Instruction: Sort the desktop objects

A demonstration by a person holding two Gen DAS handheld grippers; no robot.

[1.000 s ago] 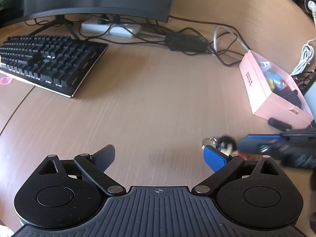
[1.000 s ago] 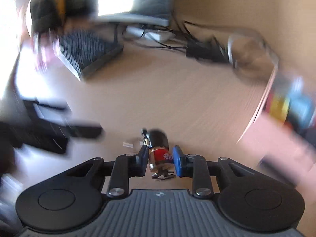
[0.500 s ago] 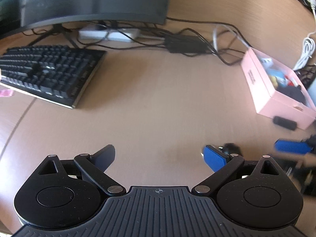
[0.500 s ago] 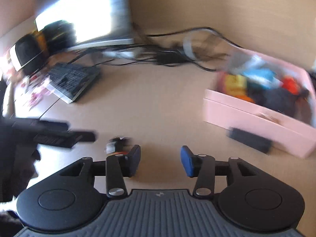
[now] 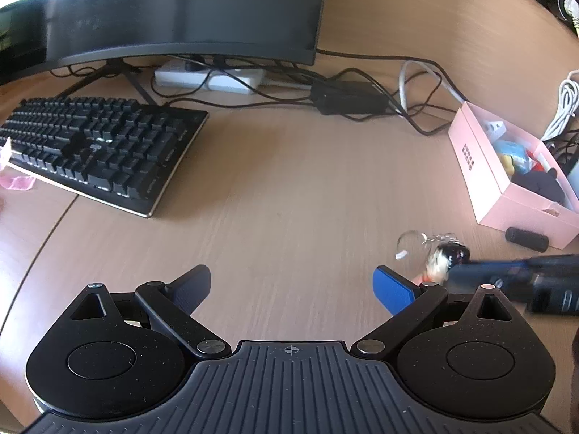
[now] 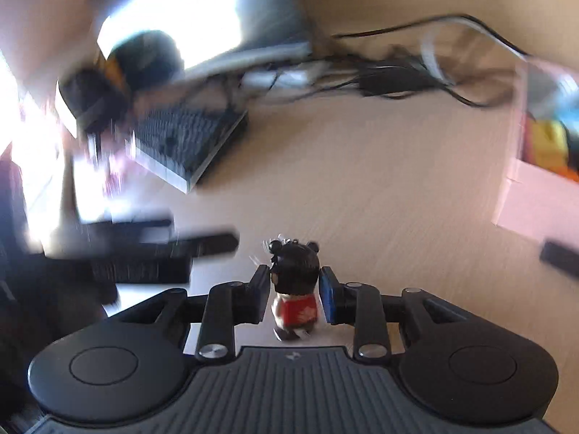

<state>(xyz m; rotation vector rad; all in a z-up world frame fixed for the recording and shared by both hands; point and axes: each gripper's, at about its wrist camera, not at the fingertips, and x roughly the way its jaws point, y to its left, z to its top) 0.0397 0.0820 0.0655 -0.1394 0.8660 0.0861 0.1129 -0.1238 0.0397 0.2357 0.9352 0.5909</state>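
The right claw point(image 6: 295, 294) is pinching the little doll keychain point(image 6: 295, 289): its two pads press on either side of the dark-haired head, with the red body hanging down toward the camera. Half a second ago this claw was spread with nothing between its pads and the doll lay off to its left; now the doll is caught between them. The right view is smeared, so I judge the claw is on the move with its catch, though whether the doll is off the desk point(image 6: 362, 181) I cannot tell. For the task this means the pickup looks done and the carry to the pink box point(image 6: 535, 195) is the likely next step.

The left claw point(image 5: 291, 287) is spread wide and holds nothing; it hangs above the bare desk as it did a second ago. From its view the doll sits just beyond its right pad, with a key ring point(image 5: 410, 244) on a short chain, and the right claw's blurred fingers point(image 5: 506, 271) reach in at it from the right.

Counted: one doll keychain, one pink box already holding several small things too jumbled to count, one short black stick point(image 5: 526, 239) lying just in front of the box, one keyboard point(image 5: 97, 150), one monitor point(image 5: 188, 11), one white power strip point(image 5: 210, 77), and a tangle of cables point(image 5: 362, 97) I cannot number
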